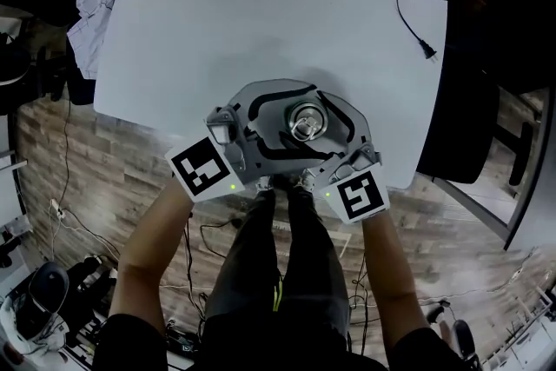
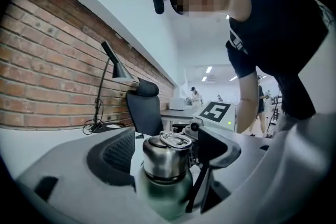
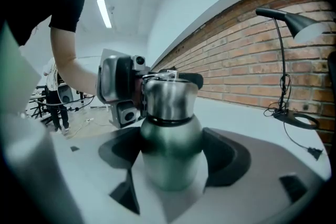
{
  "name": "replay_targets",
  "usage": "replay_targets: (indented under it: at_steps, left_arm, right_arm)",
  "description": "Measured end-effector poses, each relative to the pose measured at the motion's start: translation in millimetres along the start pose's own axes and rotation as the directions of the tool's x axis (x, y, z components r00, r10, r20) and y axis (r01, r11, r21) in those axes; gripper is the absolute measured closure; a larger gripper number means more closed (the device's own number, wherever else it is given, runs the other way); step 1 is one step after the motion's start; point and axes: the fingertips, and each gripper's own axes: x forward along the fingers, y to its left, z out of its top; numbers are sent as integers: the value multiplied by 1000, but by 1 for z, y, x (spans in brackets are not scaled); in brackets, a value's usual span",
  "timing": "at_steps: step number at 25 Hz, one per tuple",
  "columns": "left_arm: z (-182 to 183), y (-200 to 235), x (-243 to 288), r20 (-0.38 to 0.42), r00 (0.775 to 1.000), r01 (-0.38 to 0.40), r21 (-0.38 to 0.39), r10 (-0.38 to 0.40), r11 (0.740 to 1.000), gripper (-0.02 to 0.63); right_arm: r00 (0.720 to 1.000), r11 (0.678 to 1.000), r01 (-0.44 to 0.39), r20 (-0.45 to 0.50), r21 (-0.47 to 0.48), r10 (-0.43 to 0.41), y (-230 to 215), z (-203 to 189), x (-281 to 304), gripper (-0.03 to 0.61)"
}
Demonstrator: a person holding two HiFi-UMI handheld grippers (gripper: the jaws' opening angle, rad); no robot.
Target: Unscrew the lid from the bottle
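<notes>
Left claw (image 2: 165,150) is standing wide, pads clear of the lid (image 2: 166,160) rising upright between them. Right claw (image 3: 173,157) is clamping the bottle (image 3: 169,170) lower down, at the table's (image 1: 261,13) near edge. Bottle's axis is running vertical; left claw is nearer the lid.

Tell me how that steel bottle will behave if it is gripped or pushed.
The bottle looks like rigid, polished metal, so it will likely not give and may slip in a light grip. Its rounded body narrows toward the lid and it stands upright, so a push high up could probably tip it, and once on its side it would likely roll.
</notes>
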Motion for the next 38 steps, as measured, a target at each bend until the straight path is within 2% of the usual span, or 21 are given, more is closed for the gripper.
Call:
replay_targets:
  at_steps: [5,6,7,9,12,14,15,17,20,22,23,25,27,31,33,34,36,37,38]
  left_arm:
    - [-5,-1,10,-14,996,90,-6,-90,996,255]
    - [-7,-1,10,-19,995,99,-7,-99,995,264]
    - [-9,-1,10,-23,994,106,-7,-106,994,327]
    - [-11,-1,8,-23,994,103,-13,-103,995,333]
    - [-14,2,8,-32,999,26,-51,-28,998,334]
    - [-17,7,7,-51,995,-95,-78,91,992,336]
    - [-18,10,7,-59,985,-169,-84,165,982,336]
    - [-19,14,5,-62,946,-322,-85,318,943,341]
    - [-17,19,0,-43,856,-516,-84,515,852,345]
    - [-17,22,-3,-29,794,-607,-90,607,790,350]
    - [-16,23,-4,-26,771,-636,-85,636,767,350]
    - [-16,24,-4,-27,751,-660,-69,660,748,351]
    - [-16,25,-5,-30,755,-656,-63,655,752,351]
    - [-16,24,-3,-38,779,-627,-66,626,776,350]
    - [-17,23,0,-43,811,-585,-70,584,808,331]
    - [-19,21,2,-48,834,-552,-78,550,830,277]
    - [-25,15,2,-64,881,-473,-103,469,875,261]
    - [-28,11,0,-72,901,-433,-131,427,892,258]
    - [-31,8,-3,-80,915,-403,-183,395,897,258]
  right_arm:
    - [1000,1000,-6,-5,0,6,-1,1,-1,224]
    - [1000,1000,-8,-5,0,8,-1,1,-1,224]
    - [1000,1000,-9,-5,1,9,-1,1,-1,224]
    - [1000,1000,-9,-1,4,9,0,0,0,224]
    - [1000,1000,-9,1,8,9,0,0,0,224]
    - [1000,1000,-8,1,8,8,-1,-1,0,224]
    - [1000,1000,-8,1,7,8,-1,-1,-1,224]
    - [1000,1000,-5,0,2,5,-1,-1,-1,224]
    - [1000,1000,1,0,4,-1,0,-2,-2,224]
    - [1000,1000,4,2,5,-4,1,-3,-2,224]
    - [1000,1000,6,2,7,-6,2,-3,-2,224]
    - [1000,1000,8,-1,12,-8,2,-3,-2,224]
    - [1000,1000,7,1,14,-7,2,-3,-1,224]
    - [1000,1000,13,8,17,-14,2,-2,-1,224]
    - [1000,1000,16,9,19,-16,2,-2,-1,224]
    - [1000,1000,15,9,19,-16,1,-2,0,224]
    - [1000,1000,15,10,19,-15,2,-2,1,224]
    - [1000,1000,14,10,18,-14,2,-2,1,224]
    - [1000,1000,13,11,17,-13,2,-2,1,224]
